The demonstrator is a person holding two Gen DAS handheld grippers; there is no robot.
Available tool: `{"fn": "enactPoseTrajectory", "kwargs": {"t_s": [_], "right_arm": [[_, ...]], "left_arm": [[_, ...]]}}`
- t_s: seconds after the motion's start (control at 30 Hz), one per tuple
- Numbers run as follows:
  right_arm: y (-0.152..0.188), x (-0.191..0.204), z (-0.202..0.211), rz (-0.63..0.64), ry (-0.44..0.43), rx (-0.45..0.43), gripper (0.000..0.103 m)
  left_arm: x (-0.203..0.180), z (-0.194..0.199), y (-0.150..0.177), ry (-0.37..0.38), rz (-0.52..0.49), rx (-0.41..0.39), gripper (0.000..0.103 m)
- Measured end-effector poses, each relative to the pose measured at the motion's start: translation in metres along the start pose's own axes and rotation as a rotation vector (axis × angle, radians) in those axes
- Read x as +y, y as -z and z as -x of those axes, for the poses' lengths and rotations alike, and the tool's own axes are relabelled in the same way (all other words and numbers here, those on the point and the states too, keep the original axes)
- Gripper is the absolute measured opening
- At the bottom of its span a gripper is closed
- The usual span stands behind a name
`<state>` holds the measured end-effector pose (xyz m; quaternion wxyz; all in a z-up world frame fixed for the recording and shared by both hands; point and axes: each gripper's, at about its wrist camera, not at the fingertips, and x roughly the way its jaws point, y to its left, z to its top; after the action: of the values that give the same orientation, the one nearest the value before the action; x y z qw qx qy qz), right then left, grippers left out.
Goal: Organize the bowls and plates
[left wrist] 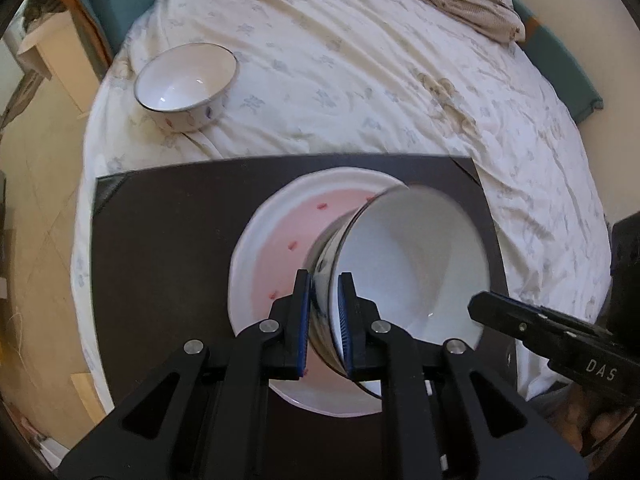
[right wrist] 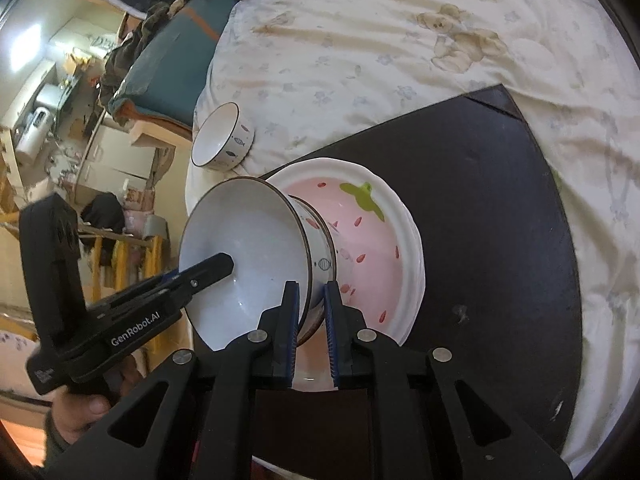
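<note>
A white bowl (left wrist: 412,264) with a dark rim and small fish marks is tipped on its side over a pink strawberry plate (left wrist: 272,240) on a dark mat (left wrist: 160,260). My left gripper (left wrist: 324,280) is shut on the bowl's near rim, one pad inside and one outside. From the right, my right gripper (left wrist: 476,306) reaches the opposite rim. In the right wrist view the right gripper (right wrist: 310,286) straddles the bowl (right wrist: 248,248) rim with its pads against the wall. There the left gripper (right wrist: 228,262) comes in from the left, above the plate (right wrist: 372,240).
A second white bowl (left wrist: 186,80) stands upright on the pale quilt (left wrist: 360,80) beyond the mat's far left corner, also visible as the bowl (right wrist: 224,140). A hand (right wrist: 80,412) grips the left tool. The bed's edge drops to the floor on the left.
</note>
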<state>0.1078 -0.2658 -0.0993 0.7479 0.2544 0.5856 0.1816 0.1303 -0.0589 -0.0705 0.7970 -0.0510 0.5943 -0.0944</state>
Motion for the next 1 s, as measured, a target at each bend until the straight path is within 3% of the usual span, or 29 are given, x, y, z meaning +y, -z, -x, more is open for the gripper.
{"fn": "enactPoseTrajectory", "kwargs": {"t_s": [0.13,1.0], "right_arm": [[-0.001,-0.001,0.003,-0.009,-0.019,-0.008,0.017],[-0.001,0.010,0.011,0.045,-0.014,-0.045,0.017]], "left_arm": [[0.006,0.014,-0.004,0.013,0.015,-0.057,0.012],[0.003,0.003,0.004,0.010,-0.007,-0.014,0.006]]}}
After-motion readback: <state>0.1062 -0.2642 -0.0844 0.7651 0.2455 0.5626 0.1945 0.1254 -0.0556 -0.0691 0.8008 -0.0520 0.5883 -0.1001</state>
